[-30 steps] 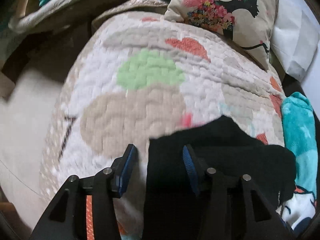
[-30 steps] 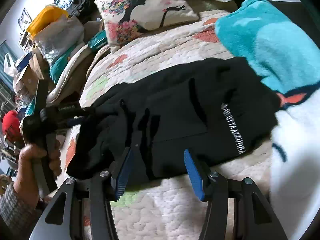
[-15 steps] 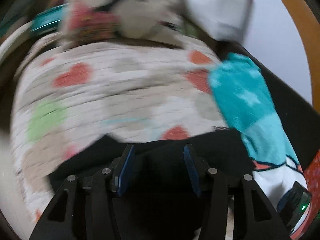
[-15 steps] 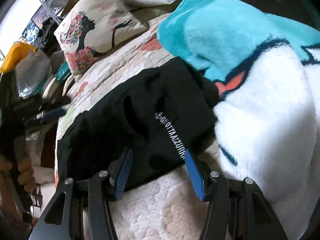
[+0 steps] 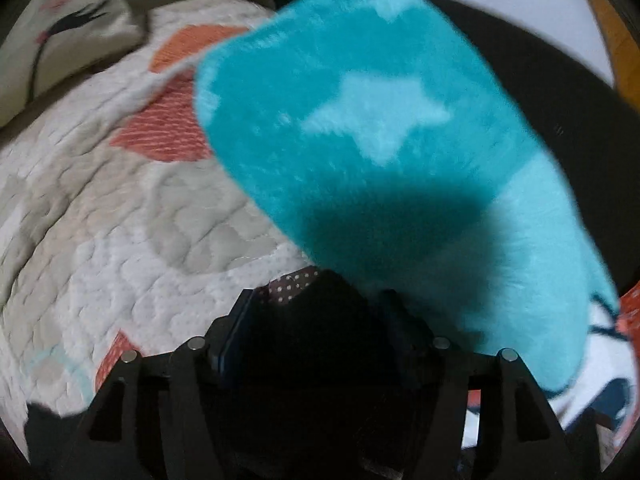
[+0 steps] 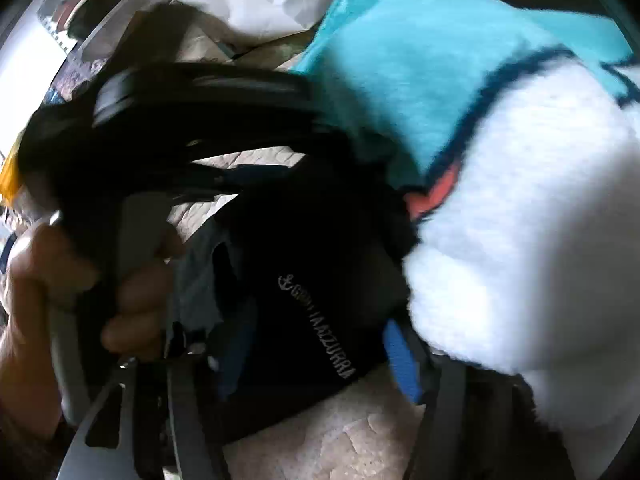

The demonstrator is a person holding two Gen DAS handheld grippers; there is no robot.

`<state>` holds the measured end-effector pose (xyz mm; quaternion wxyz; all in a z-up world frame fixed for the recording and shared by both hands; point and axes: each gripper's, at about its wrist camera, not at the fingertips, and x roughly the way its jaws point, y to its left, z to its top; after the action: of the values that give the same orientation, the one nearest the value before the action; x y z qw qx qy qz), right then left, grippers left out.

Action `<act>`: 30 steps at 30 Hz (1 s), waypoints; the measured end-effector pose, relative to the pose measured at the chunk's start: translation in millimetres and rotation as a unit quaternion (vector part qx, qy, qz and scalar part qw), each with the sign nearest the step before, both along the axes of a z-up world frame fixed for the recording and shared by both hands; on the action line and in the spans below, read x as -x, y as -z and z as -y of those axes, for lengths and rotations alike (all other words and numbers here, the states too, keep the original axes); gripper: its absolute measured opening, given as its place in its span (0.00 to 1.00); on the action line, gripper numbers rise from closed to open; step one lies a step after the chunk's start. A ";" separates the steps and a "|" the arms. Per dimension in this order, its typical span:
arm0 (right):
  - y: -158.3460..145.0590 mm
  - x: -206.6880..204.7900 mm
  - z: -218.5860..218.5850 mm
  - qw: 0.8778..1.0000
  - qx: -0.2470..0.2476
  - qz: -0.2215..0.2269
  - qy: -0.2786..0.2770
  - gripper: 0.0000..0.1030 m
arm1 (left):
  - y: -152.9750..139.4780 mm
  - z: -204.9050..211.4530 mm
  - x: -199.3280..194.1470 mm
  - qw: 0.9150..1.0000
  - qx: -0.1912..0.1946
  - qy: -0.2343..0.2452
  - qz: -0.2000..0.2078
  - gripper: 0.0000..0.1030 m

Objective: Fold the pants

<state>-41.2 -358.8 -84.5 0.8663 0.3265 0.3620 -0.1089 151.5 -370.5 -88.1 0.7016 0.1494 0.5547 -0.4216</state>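
Letting go of the folded black pants (image 6: 320, 264)

Both grippers, left gripper (image 5: 316, 320) and right gripper (image 6: 320, 348), straddle the pants at 12 o'clock, jaws opening.

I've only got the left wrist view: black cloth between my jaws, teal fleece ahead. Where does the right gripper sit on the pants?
Observer: The right gripper is at the near edge of the pants. Its jaws are opening with the cloth between them.
Operator: Which part of the pants is that?
Observer: The part with the white lettering, which lies flat on the quilt.
Operator: Anything crowding that side?
Observer: Yes. The white part of the fleece blanket bulges right up against the far right edge of the pants.
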 end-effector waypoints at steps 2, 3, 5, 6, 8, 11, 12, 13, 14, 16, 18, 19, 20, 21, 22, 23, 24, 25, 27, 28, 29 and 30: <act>0.0 -4.3 -1.0 1.000 0.003 0.001 -0.006 0.72 | 3.6 5.3 3.7 1.000 -0.013 0.014 0.014 0.55; 0.3 -6.4 0.2 1.000 0.000 -0.001 -0.008 0.73 | 2.7 5.0 4.3 1.000 -0.014 0.013 0.018 0.47; -0.1 -11.1 3.8 1.000 -0.012 -0.008 -0.016 0.71 | 0.6 0.3 3.2 1.000 -0.013 0.009 0.017 0.32; -0.8 -12.8 6.7 1.000 -0.016 -0.015 -0.018 0.60 | -2.2 -5.1 2.3 1.000 -0.004 0.005 0.011 0.28; -0.4 -12.5 16.6 0.999 -0.032 -0.024 -0.014 0.21 | -11.2 -14.1 3.0 1.000 0.009 -0.002 0.012 0.11; -1.5 -12.6 24.6 0.997 -0.067 -0.016 -0.021 0.14 | -26.7 -26.6 6.4 0.999 0.022 -0.010 0.021 0.10; -4.3 -13.0 23.0 0.997 -0.066 -0.013 -0.026 0.14 | -33.1 -30.8 8.2 0.999 0.028 -0.014 0.024 0.10; -6.7 -13.7 19.8 0.997 -0.064 -0.008 -0.030 0.14 | -39.7 -35.4 9.9 0.999 0.033 -0.020 0.027 0.10; -10.3 -14.1 17.6 0.997 -0.061 -0.002 -0.037 0.14 | -45.6 -40.2 11.5 0.999 0.039 -0.025 0.029 0.10; -19.4 -14.7 10.1 0.998 -0.052 0.010 -0.047 0.14 | -55.9 -51.8 11.6 0.998 0.048 -0.036 0.030 0.10; -27.3 -13.1 3.6 0.997 -0.045 0.023 -0.058 0.14 | -65.3 -66.5 9.5 0.997 0.055 -0.046 0.033 0.10; -32.0 -13.1 -0.4 0.997 -0.040 0.029 -0.065 0.14 | -69.8 -73.3 10.0 0.996 0.059 -0.052 0.033 0.10; -35.1 -10.7 -5.2 0.996 -0.036 0.035 -0.072 0.14 | -74.5 -80.8 10.9 0.996 0.065 -0.059 0.033 0.10; -38.7 -10.6 -11.0 0.995 -0.034 0.039 -0.079 0.14 | -78.0 -88.8 7.8 0.995 0.069 -0.064 0.033 0.10; -43.7 -10.2 -14.7 0.995 -0.030 0.045 -0.089 0.14 | -81.3 -99.0 6.4 0.994 0.073 -0.072 0.033 0.10; -48.2 -8.2 -20.5 0.993 -0.023 0.051 -0.101 0.14 | -82.0 -107.4 3.9 0.993 0.076 -0.079 0.034 0.10; -54.2 -9.6 -28.8 0.992 -0.013 0.057 -0.115 0.14 | -84.3 -116.8 3.4 0.992 0.080 -0.087 0.035 0.10; -59.8 -8.9 -37.7 0.990 -0.004 0.063 -0.129 0.14 | -87.8 -125.8 5.2 0.991 0.085 -0.095 0.034 0.10; -72.2 -7.8 -59.3 0.983 0.013 0.077 -0.166 0.14 | -94.7 -148.3 9.9 0.989 0.097 -0.112 0.027 0.10; -78.0 -7.4 -68.7 0.980 0.022 0.082 -0.182 0.14 | -96.3 -157.5 8.6 0.987 0.104 -0.119 0.024 0.10; -85.3 -6.3 -82.2 0.975 0.036 0.088 -0.203 0.14 | -97.8 -167.1 7.1 0.985 0.111 -0.128 0.020 0.10; -88.9 -7.4 -90.4 0.971 0.043 0.091 -0.217 0.14 | -99.3 -177.9 6.0 0.983 0.120 -0.137 0.015 0.10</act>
<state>-33.8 -268.5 4.4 0.9120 0.2111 0.3384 0.0962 145.5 -192.6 11.2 0.7737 -0.0069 0.5045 -0.3832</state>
